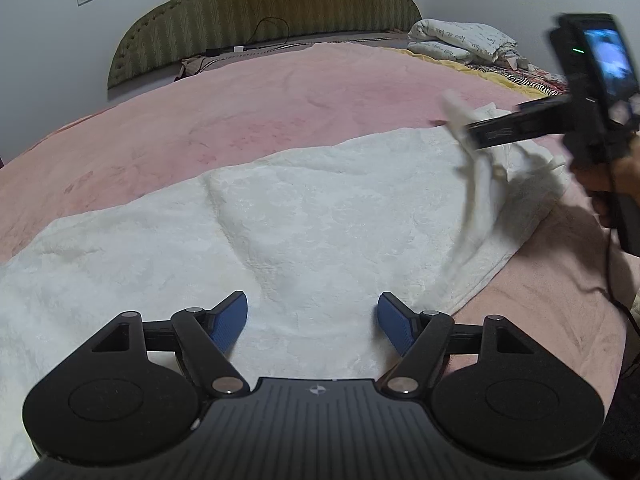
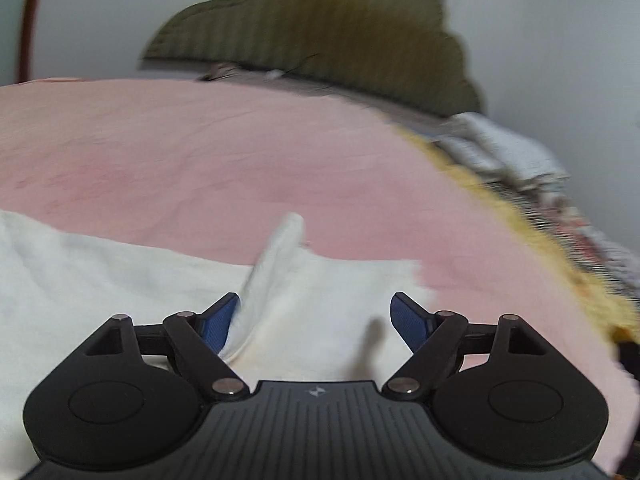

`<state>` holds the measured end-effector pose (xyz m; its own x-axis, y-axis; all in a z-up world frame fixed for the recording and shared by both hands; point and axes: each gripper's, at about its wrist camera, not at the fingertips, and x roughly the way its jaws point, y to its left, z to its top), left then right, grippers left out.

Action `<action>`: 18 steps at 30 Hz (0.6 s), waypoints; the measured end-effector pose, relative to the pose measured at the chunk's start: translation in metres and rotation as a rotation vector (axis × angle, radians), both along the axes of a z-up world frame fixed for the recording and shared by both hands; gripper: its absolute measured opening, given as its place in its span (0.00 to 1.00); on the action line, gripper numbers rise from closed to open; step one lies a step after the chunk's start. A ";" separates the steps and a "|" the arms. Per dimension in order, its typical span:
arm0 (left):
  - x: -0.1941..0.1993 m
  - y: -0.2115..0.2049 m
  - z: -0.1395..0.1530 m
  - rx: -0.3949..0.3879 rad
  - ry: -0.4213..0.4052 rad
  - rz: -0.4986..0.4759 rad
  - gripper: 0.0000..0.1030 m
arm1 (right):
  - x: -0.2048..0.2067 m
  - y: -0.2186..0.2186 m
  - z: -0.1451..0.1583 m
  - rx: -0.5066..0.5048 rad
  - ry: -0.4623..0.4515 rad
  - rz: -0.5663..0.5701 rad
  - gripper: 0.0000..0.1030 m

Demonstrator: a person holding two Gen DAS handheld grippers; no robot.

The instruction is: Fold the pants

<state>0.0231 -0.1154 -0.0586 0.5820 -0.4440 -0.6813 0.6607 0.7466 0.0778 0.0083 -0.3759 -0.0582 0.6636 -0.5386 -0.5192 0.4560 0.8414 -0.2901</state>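
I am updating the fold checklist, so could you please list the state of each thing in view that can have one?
white pants: spread flat on the bed, not yet folded over, one strip of cloth sticking up by the right tongs.
left tongs: open, over the pants, gripping nothing.
right tongs: open, the raised strip lying against one pad, not pinched.
pink blanket: spread over the bed, under the pants.
folded bedding: stacked at the far corner.

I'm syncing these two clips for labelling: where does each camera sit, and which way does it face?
Left wrist: on the left gripper, facing across the white pants toward the headboard; shows its open fingers, plus the right gripper and a hand.
Right wrist: on the right gripper, same direction, blurred; only its open fingers show.
Shared: pants, pink blanket, headboard.
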 end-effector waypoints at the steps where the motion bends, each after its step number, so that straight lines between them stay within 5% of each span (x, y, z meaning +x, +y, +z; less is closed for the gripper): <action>1: 0.000 0.000 0.000 -0.002 0.002 0.002 0.74 | -0.016 -0.004 0.003 -0.076 -0.016 -0.072 0.80; 3: 0.001 -0.001 0.000 -0.001 0.003 0.004 0.74 | -0.049 -0.020 0.011 -0.185 -0.035 -0.229 0.81; 4: 0.001 -0.001 0.000 0.001 0.001 0.004 0.74 | -0.067 -0.033 0.018 -0.162 -0.067 -0.283 0.81; 9: 0.001 -0.001 0.000 0.004 -0.001 0.006 0.74 | -0.132 -0.087 0.056 0.319 -0.377 -0.291 0.85; 14: 0.000 0.000 0.001 0.005 -0.002 0.006 0.75 | -0.079 -0.073 0.053 0.628 -0.302 0.075 0.90; 18: 0.000 0.000 0.001 0.007 -0.005 0.004 0.76 | -0.026 -0.071 0.035 0.750 -0.233 0.067 0.90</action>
<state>0.0232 -0.1150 -0.0579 0.5873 -0.4368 -0.6813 0.6569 0.7490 0.0861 -0.0174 -0.4473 -0.0231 0.8187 -0.0541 -0.5717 0.3763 0.8025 0.4630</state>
